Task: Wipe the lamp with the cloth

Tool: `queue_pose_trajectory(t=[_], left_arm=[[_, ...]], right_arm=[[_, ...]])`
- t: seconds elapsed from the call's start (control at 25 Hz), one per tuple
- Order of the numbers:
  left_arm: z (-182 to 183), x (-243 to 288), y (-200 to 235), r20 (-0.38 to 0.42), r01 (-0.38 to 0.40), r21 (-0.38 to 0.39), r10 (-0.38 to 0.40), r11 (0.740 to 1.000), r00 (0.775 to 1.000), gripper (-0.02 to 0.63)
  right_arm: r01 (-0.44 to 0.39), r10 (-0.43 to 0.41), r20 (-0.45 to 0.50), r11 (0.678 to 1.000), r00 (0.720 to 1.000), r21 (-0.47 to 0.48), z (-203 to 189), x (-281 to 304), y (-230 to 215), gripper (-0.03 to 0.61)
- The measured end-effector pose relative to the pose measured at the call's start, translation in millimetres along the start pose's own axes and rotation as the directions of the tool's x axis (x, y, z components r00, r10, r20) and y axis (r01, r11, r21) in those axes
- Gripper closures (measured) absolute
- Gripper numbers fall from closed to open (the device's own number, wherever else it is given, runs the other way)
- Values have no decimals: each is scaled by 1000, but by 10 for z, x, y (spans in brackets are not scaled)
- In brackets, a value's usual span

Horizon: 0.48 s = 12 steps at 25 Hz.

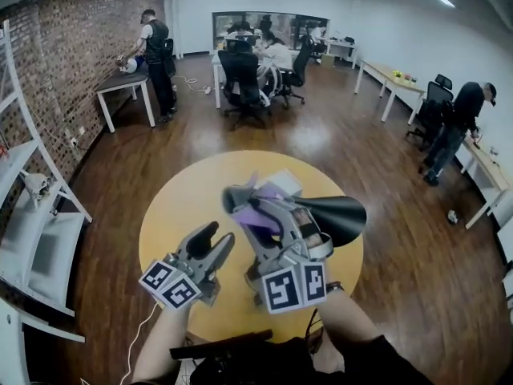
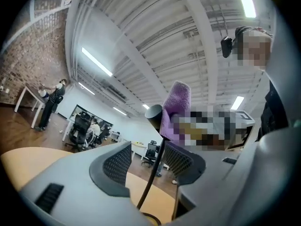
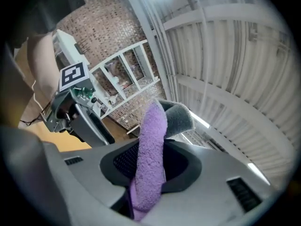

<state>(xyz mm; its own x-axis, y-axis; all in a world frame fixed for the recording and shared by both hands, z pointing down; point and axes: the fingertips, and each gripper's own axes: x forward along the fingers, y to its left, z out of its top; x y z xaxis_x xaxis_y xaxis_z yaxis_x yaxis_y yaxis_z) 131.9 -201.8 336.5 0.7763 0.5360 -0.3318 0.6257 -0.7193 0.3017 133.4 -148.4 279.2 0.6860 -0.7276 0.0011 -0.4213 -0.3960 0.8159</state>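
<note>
The black lamp stands on the round yellow tabletop, its cone shade lying level and flaring to the person's right. From the left gripper view its thin stem rises from the tabletop to the narrow end of the head. The purple cloth sits right at that narrow end; whether it presses on the lamp I cannot tell. The right gripper has its jaws clenched on the cloth, which stands up between them as a thick fold with a grey part beside it. The left gripper is just to the left, jaws apart and gripping nothing, the stem showing in the gap. The only print is the black-and-white square markers on the grippers' cubes. Around the tabletop are a dark wooden floor, a brick wall, white shelving, and people at desks with office chairs.
</note>
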Motion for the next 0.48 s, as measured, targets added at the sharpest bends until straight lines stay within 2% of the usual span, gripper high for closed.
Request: queue_pose_trajectory(t=[0.24,0.48], left_arm=[[-52,118,75,-65,130,-74,-135,989,989,405],[-137,297,-35,-61,202,-130,-211,971,976,405]], right_arm=[[149,-133,-96,973,986,178,-359,-263,-245,460],[260,-184,-237,902,954,346,-988,-736,-518,460]])
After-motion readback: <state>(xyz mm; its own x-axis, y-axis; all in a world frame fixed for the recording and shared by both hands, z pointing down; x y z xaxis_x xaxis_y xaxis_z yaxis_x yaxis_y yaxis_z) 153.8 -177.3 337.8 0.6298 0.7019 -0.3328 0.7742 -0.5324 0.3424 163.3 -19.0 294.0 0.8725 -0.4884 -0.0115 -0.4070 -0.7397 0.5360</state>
